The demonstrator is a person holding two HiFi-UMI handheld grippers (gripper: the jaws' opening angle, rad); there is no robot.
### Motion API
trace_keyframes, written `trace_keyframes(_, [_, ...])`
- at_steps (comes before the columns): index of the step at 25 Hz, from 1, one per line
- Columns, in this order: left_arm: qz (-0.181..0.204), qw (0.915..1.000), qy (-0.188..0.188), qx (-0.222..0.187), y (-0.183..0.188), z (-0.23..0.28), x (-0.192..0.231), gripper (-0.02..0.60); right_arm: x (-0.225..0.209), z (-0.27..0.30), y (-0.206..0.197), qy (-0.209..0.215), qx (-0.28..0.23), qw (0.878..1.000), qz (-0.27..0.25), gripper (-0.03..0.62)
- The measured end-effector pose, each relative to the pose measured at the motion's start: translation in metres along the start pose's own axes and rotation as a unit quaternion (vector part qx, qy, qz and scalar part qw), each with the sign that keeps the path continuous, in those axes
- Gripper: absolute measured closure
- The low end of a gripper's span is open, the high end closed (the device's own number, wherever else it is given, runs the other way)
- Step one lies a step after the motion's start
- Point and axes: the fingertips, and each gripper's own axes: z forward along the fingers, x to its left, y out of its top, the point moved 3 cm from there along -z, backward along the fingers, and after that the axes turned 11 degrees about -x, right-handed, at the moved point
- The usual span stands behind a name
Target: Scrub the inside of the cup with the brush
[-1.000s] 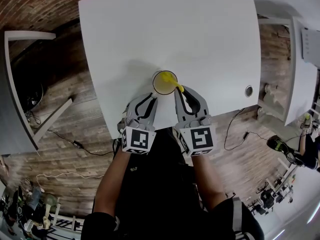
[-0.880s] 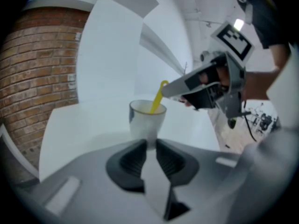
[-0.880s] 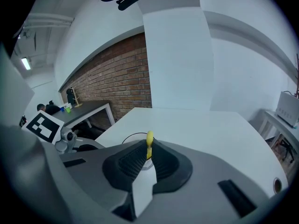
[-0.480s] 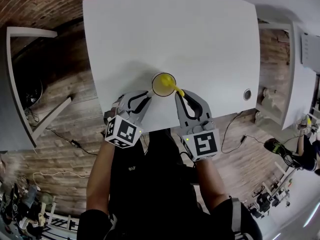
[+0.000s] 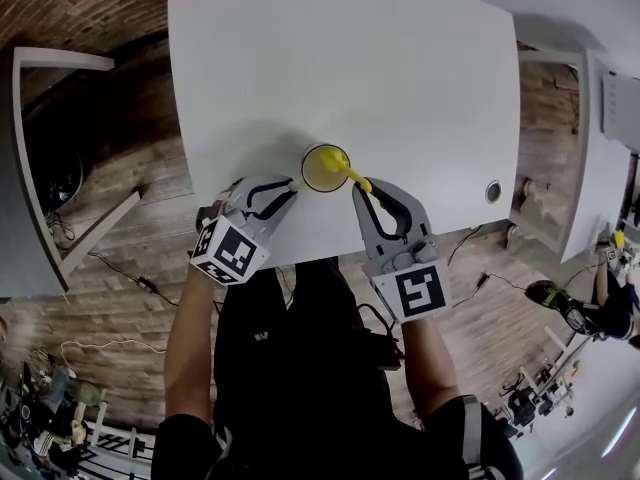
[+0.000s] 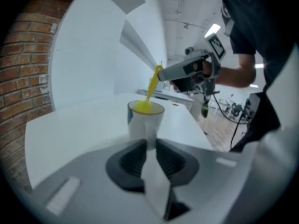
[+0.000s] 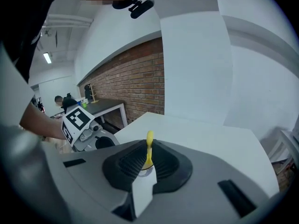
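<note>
White tabletop point(image 5: 400, 78) fills most of the head view, with wooden floor point(image 5: 130, 228) around it. Near the table's front edge stands the cup point(image 5: 325, 167), its inside showing yellow. My left gripper point(image 5: 291, 185) comes in from the left with its tips against the cup's near-left side and its marker cube point(image 5: 230, 251) tilted outward. My right gripper point(image 5: 361, 192) comes in from the right. The yellow brush point(image 5: 353, 177) runs from its tips over the rim and into the cup.

Looking along my left gripper point(image 6: 150, 143), the jaws stand narrow, with only a slim gap between the pads. They pinch a white part low on the near side of the cup point(image 6: 145, 120); I cannot tell whether that part is a handle. The cup sits upright on the table. The brush point(image 6: 152, 87) slants down into it from the right gripper point(image 6: 161, 74), and its head fills the cup's mouth with yellow.

Looking along my right gripper point(image 7: 148, 148), the jaws are nearly together. They are clamped on the thin yellow handle of the brush point(image 7: 149, 141), which stands up between the pads. Below it, a bit of the cup's rim shows in the gap. Off to the left is the left gripper's marker cube point(image 7: 77, 119), with a brick wall point(image 7: 135, 73) beyond it.
</note>
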Motion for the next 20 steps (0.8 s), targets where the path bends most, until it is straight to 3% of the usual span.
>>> trace_keyframes(8, [0.026,0.9990,-0.034,0.008,-0.001,0.000,0.005,0.518,-0.004,0.005,-0.008,0.013,0.014,1.000,-0.013,0.565])
trace_keyframes(20, [0.047,0.9973,-0.053,0.016,0.001,0.001,0.004,0.519,-0.003,0.018,-0.034,0.016,0.045,0.998,-0.031,0.565])
